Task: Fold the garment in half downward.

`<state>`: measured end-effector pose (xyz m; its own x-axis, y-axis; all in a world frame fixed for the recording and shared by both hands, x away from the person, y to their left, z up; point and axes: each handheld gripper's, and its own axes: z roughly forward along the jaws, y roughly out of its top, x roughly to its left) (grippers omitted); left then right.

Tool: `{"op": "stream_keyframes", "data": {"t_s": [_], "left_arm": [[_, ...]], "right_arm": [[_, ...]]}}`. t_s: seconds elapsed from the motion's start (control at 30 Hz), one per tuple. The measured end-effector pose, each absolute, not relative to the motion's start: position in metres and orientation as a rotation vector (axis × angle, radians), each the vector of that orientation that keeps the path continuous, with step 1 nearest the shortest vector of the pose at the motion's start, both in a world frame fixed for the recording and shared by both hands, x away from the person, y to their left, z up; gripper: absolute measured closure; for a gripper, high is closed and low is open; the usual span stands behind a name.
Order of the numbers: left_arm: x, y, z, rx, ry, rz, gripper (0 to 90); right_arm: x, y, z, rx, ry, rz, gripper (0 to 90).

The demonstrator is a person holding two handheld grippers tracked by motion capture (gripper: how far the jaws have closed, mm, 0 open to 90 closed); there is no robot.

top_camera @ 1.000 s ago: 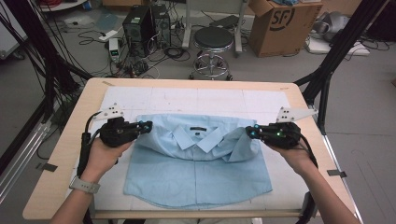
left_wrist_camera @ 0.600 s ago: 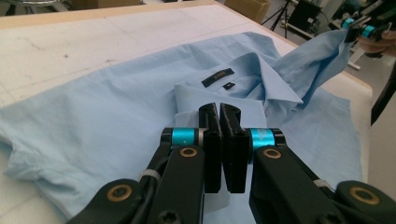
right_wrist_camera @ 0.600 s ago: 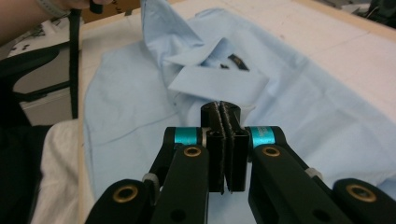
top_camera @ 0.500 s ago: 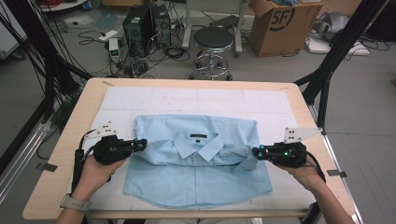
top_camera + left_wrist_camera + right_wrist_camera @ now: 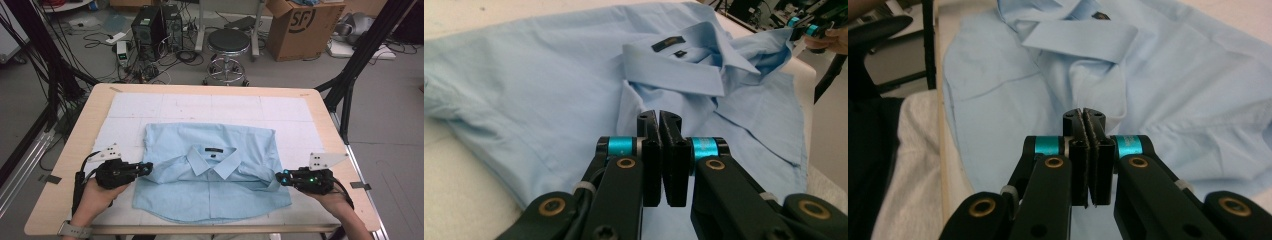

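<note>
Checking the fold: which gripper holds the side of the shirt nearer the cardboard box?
The right gripper, pinching the light blue shirt at its right edge; the cardboard box stands on the floor beyond that side. The left gripper holds the opposite edge.

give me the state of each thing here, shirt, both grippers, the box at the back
shirt: lying front up on the table, collar folded down, upper part being folded toward the person
left gripper: jaws shut on the shirt's left fold edge
right gripper: jaws shut on the shirt's right fold edge
cardboard box: on the floor, top flaps open
stool: upright, nobody on it
</note>
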<state>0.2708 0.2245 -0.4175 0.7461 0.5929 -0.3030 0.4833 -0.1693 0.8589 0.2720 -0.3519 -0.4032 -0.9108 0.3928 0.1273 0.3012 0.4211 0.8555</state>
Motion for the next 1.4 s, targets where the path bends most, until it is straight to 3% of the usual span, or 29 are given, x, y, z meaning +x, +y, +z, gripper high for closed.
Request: {"op": "stream_keyframes", "data": {"t_s": [0.77,0.83,0.87,1.0,1.03,1.23,1.4], "left_arm": [[0.251,0.246,-0.44,1.805,0.894,0.106,88.0],[0.252,0.245,-0.44,1.793,0.888,0.102,85.7],[0.253,0.245,-0.44,1.782,0.88,0.104,79.9],[0.254,0.246,-0.436,1.7,0.836,0.148,53.4],[0.255,0.247,-0.433,1.684,0.822,0.162,51.1],[0.26,0.241,-0.424,1.65,0.766,0.309,20.3],[0.267,0.233,-0.423,1.662,0.746,0.342,7.9]], "right_arm": [[0.256,-0.384,-0.426,0.67,2.601,1.5,89.6],[0.255,-0.383,-0.427,0.679,2.598,1.505,89.1],[0.255,-0.383,-0.427,0.685,2.594,1.516,88.1],[0.255,-0.382,-0.42,0.74,2.531,1.57,62.6],[0.255,-0.381,-0.417,0.754,2.503,1.581,57.2],[0.258,-0.371,-0.399,0.763,2.43,1.655,35.1],[0.268,-0.355,-0.392,0.802,2.416,1.666,13.9]]}}
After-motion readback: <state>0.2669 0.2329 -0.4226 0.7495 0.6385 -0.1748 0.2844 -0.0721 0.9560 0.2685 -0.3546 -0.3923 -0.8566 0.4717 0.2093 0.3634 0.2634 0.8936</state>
